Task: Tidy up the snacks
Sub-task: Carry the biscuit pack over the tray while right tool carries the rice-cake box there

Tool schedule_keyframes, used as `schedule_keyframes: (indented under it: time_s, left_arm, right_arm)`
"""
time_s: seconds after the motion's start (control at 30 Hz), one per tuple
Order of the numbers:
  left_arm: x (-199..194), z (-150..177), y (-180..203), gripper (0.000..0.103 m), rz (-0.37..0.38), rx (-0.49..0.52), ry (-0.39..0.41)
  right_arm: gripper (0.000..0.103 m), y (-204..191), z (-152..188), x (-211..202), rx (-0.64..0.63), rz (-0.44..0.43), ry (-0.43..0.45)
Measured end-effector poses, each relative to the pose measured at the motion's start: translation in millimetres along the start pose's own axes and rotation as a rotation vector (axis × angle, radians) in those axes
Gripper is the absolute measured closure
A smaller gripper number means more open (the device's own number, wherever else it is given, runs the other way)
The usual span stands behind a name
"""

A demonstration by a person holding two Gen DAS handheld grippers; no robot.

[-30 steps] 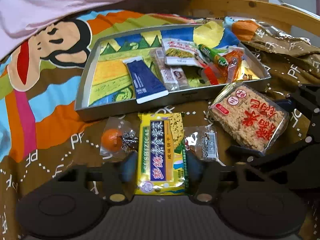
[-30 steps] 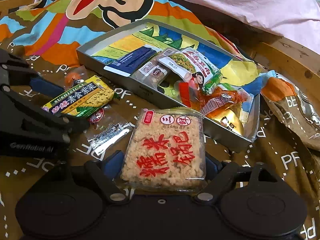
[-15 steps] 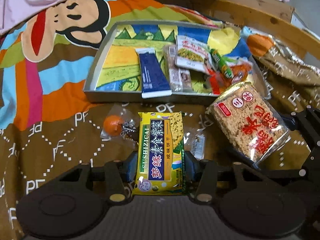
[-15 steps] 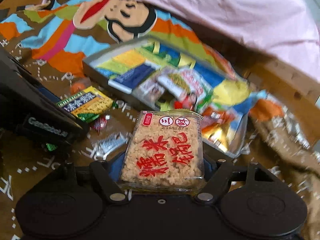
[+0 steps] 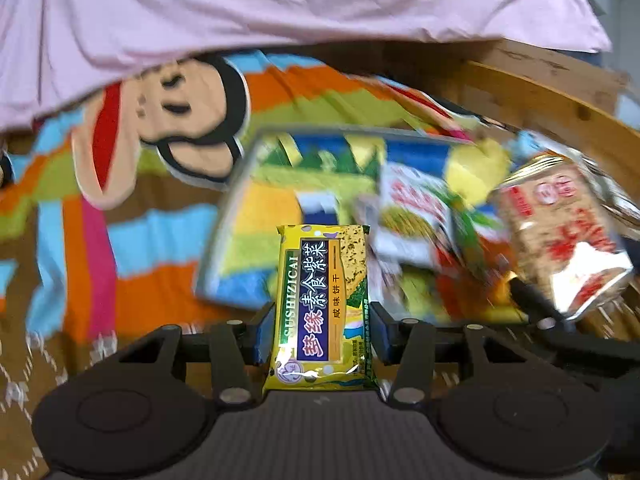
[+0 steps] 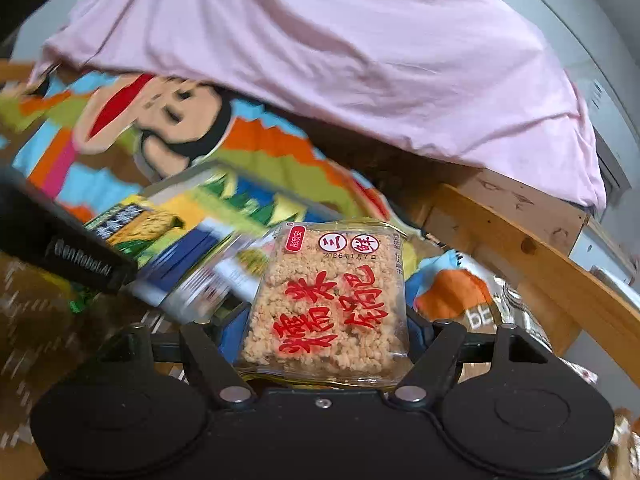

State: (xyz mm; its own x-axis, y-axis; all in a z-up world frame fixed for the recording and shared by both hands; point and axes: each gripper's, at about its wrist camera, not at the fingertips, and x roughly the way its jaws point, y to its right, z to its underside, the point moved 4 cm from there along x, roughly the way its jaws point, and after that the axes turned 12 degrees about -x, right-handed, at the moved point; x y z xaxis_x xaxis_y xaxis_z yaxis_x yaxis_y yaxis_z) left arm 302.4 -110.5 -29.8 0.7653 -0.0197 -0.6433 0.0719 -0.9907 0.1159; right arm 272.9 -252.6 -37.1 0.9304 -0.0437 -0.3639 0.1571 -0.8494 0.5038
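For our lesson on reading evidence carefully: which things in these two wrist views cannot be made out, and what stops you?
- Left wrist view: snacks inside the shallow grey metal tray are smeared by motion blur; the yellow seaweed cracker packet hides part.
- Right wrist view: the tray's near contents are blurred; the clear-wrapped rice cracker block with red characters covers some.
- Both: the brown patterned blanket is streaked.

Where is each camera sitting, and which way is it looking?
Left wrist: on the left gripper, looking along its fingers at the yellow cracker packet it grips, tray beyond.
Right wrist: on the right gripper, looking at the rice cake pack it grips.
Both share the tray, pink sheet, each other's snack.
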Motion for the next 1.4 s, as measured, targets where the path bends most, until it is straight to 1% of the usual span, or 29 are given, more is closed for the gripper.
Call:
schedule_keyframes:
  time_s: [0.17, 0.3, 0.43, 0.57, 0.63, 0.83, 0.93, 1.1, 1.23, 1.37, 1.4]
  left_arm:
    - [43, -38, 15, 0.051, 0.019, -0.047, 0.029]
    - [75, -63, 30, 0.051, 0.030, -0.034, 0.043]
    - [107, -80, 48, 0.051, 0.045, -0.003, 0.033]
    - [133, -90, 58, 0.051, 0.029, -0.008, -0.007]
    - [144, -93, 61, 0.051, 0.014, 0.000, -0.013]
    - [154, -89, 73, 0.051, -0.028, 0.093, 0.005]
    - [155, -89, 78, 0.051, -0.031, 0.103, 0.006]
    - [159, -92, 88, 0.050, -0.061, 0.140, -0.013]
    - [162, -94, 92, 0.049, -0.057, 0.144, -0.032]
    - [163, -95, 90, 0.043, -0.053, 0.127, -0.031]
    - [163, -96, 89, 0.038, -0.047, 0.124, -0.029]
  right_arm:
    - [0.027, 32, 0, 47, 0.109, 0.013, 0.011]
    - [0.027, 52, 8, 85, 0.197, -0.011, 0.028]
    - [0.027, 55, 19, 114, 0.249, -0.048, 0.038]
    - [0.027, 52, 29, 136, 0.262, -0.096, 0.031]
    - [0.027, 52, 31, 144, 0.259, -0.119, 0.033]
    - [0.027, 56, 28, 149, 0.305, -0.155, 0.053]
    - [0.027, 56, 27, 152, 0.298, -0.166, 0.039]
    - [0.026, 57, 28, 155, 0.312, -0.176, 0.020]
    - [0.024, 60, 29, 157, 0.329, -0.180, 0.010]
    - [0.023, 62, 31, 158, 0.351, -0.184, 0.013]
    - [0.020, 63, 31, 158, 0.354, -0.182, 0.014]
